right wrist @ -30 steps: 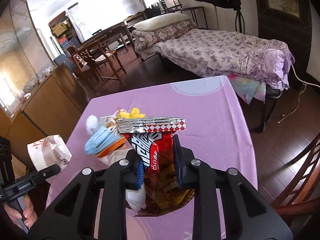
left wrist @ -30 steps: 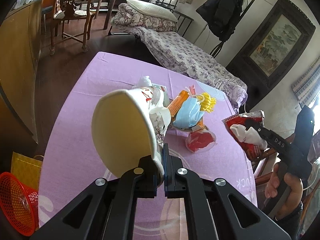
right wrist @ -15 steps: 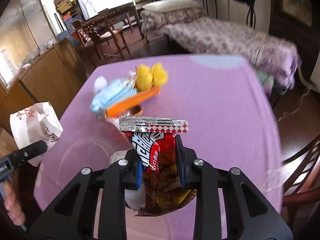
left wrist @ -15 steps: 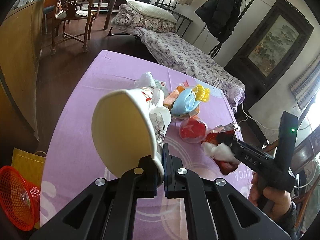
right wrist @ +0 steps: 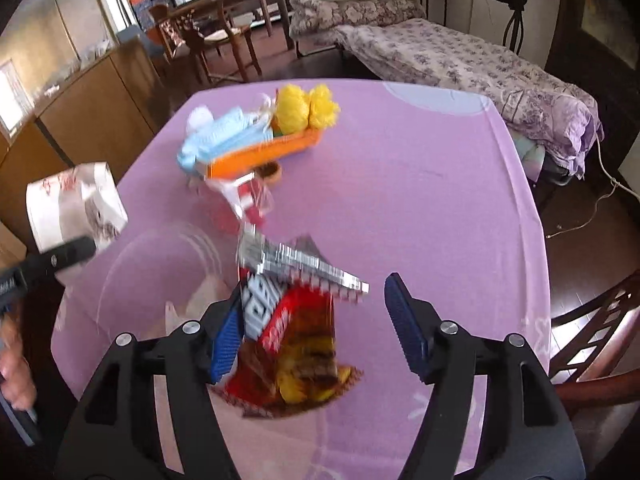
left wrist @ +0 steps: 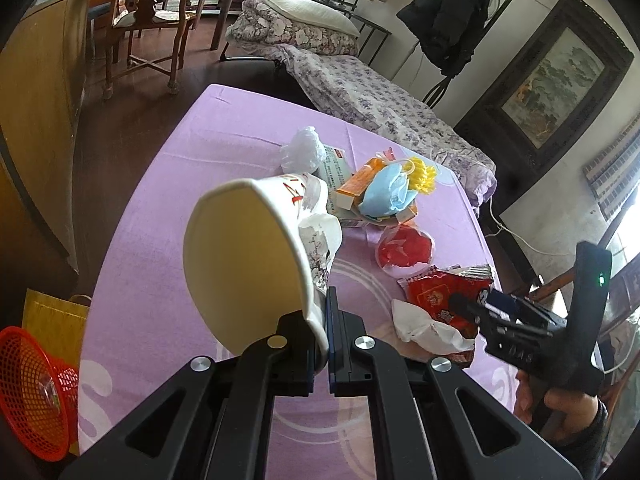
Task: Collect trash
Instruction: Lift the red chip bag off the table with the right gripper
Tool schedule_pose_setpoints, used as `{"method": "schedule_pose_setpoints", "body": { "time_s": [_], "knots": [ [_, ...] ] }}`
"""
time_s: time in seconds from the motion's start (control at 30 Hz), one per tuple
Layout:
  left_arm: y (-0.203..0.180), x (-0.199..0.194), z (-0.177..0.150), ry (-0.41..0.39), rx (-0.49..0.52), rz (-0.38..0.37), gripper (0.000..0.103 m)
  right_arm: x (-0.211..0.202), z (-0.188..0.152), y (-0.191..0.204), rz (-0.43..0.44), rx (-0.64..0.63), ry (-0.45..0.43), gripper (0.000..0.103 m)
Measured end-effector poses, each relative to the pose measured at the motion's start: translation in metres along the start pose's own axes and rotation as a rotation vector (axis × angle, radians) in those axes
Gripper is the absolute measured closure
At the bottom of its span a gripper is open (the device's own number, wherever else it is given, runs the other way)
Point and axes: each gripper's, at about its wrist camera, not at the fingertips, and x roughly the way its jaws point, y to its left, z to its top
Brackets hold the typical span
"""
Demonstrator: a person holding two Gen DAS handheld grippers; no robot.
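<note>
My left gripper [left wrist: 326, 312] is shut on the rim of a white paper bag [left wrist: 256, 256], held open above the purple table [left wrist: 160, 240]; the bag also shows in the right wrist view [right wrist: 76, 204]. My right gripper [right wrist: 316, 320] is open, and a red snack wrapper [right wrist: 296, 336] lies between its fingers, against the left finger, on the table. The wrapper [left wrist: 444, 296] lies beside a white tissue [left wrist: 424, 326] in the left wrist view. A trash pile sits mid-table: blue mask [left wrist: 388, 192], orange box [left wrist: 356, 180], yellow pompom [left wrist: 420, 172], red cup [left wrist: 404, 248].
A red basket [left wrist: 32, 392] and a yellow bag [left wrist: 52, 316] stand on the floor left of the table. A wooden chair [right wrist: 592, 344] is at the right edge. A bed [right wrist: 460, 52] and a cabinet [left wrist: 36, 92] lie beyond the table.
My right gripper came down to the table and opened, letting go of the red snack wrapper. The left gripper keeps holding the paper bag.
</note>
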Motion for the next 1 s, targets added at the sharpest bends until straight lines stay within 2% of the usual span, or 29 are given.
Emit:
{"method": "schedule_pose_setpoints", "body": {
  "time_s": [0.07,0.1,0.13,0.23,0.4,0.6,0.77,0.83,1.0],
  "knots": [
    [0.0,0.001,0.0,0.005,0.001,0.001,0.098,0.002,-0.001,-0.001,0.01,-0.004,0.012,0.038],
    [0.0,0.002,0.0,0.006,0.003,0.001,0.098,0.002,0.0,-0.001,0.02,-0.004,0.015,0.047],
    [-0.001,0.002,0.0,0.006,0.008,0.003,0.098,0.002,0.001,-0.002,0.026,-0.001,0.013,0.071],
    [-0.003,0.002,-0.002,0.004,0.016,0.009,0.098,-0.015,0.005,-0.002,0.012,0.004,-0.069,0.079],
    [-0.002,0.002,-0.002,0.003,0.008,0.01,0.098,-0.046,0.01,0.003,-0.062,-0.029,-0.261,0.08],
    [-0.002,0.002,-0.002,0.001,0.01,0.005,0.098,-0.051,0.015,-0.009,-0.032,0.024,-0.282,0.08],
    [-0.004,-0.003,-0.001,-0.01,0.02,-0.003,0.098,-0.075,0.015,-0.003,-0.062,0.041,-0.393,0.08],
    [-0.005,-0.005,-0.001,-0.013,0.02,-0.009,0.098,-0.078,0.014,0.0,-0.031,0.046,-0.399,0.08],
    [-0.01,-0.02,-0.002,-0.04,0.033,-0.022,0.098,-0.074,0.006,0.026,0.038,-0.002,-0.321,0.08]
  ]
}}
